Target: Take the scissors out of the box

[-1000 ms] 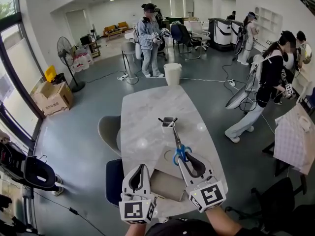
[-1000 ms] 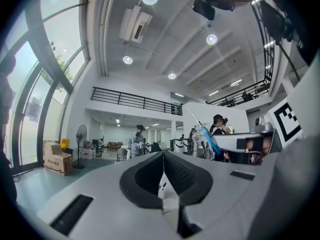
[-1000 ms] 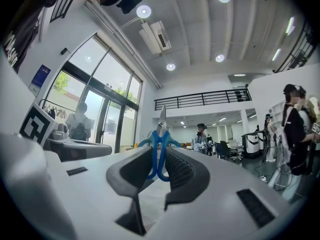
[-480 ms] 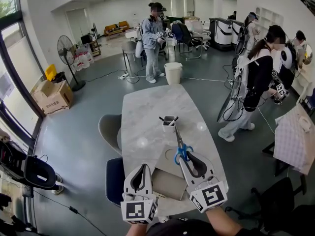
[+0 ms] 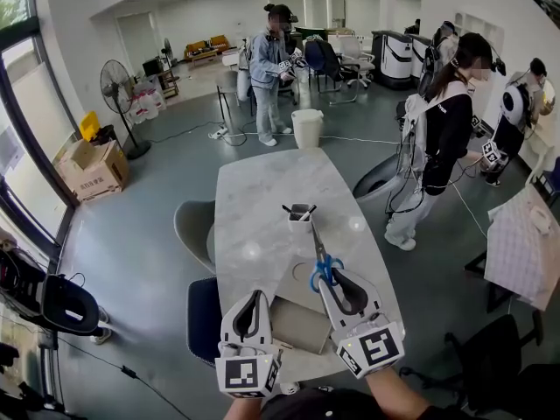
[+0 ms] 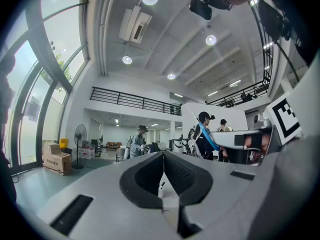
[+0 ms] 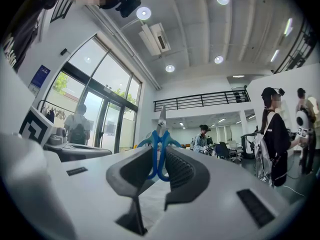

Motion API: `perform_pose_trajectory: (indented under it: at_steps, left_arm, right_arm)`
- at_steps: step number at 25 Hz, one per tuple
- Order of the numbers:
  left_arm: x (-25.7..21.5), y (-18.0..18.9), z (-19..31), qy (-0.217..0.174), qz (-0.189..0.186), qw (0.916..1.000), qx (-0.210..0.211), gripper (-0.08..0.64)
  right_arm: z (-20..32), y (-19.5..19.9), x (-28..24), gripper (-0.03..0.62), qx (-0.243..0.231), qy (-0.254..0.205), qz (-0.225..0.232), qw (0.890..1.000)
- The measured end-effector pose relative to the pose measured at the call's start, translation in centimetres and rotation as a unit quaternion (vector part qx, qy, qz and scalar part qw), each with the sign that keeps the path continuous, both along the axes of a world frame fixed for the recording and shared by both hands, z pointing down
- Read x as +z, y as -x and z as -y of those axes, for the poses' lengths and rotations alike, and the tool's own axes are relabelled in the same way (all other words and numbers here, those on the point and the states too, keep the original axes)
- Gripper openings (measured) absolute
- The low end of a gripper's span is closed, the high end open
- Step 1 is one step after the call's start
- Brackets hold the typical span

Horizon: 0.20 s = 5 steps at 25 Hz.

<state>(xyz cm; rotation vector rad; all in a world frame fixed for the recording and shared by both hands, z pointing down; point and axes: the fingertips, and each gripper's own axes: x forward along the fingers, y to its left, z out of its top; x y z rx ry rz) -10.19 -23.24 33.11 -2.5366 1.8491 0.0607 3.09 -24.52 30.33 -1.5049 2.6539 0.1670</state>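
The scissors (image 5: 321, 265) have blue handles and thin metal blades. They hang over the marble table (image 5: 254, 208), blades pointing away toward a small white box (image 5: 300, 216) that holds dark pen-like items. My right gripper (image 5: 326, 276) is shut on the handles. In the right gripper view the scissors (image 7: 159, 134) stand between the ribbed pads (image 7: 175, 166) of that gripper (image 7: 160, 156). My left gripper (image 5: 255, 297) hovers beside it over the near table edge. Its tips meet in the left gripper view (image 6: 163, 155) with nothing between them.
A grey flat pad (image 5: 297, 325) lies on the table under the grippers. Chairs (image 5: 191, 230) stand at the table's left side. A person (image 5: 437, 143) with gear walks close to the table's right. A white bin (image 5: 306, 130) stands beyond the far end.
Both grippers and the scissors have kept still. The person at the right has walked leftward, nearer the table.
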Motion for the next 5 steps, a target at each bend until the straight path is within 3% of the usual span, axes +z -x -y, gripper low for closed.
perform_pose_trajectory:
  at_steps: [5]
  left_arm:
    - [-0.12, -0.08, 0.24, 0.001, 0.0, 1.0, 0.001, 0.017]
  right_arm:
    - [0.19, 0.03, -0.37, 0.078, 0.001, -0.003, 0.0, 1.0]
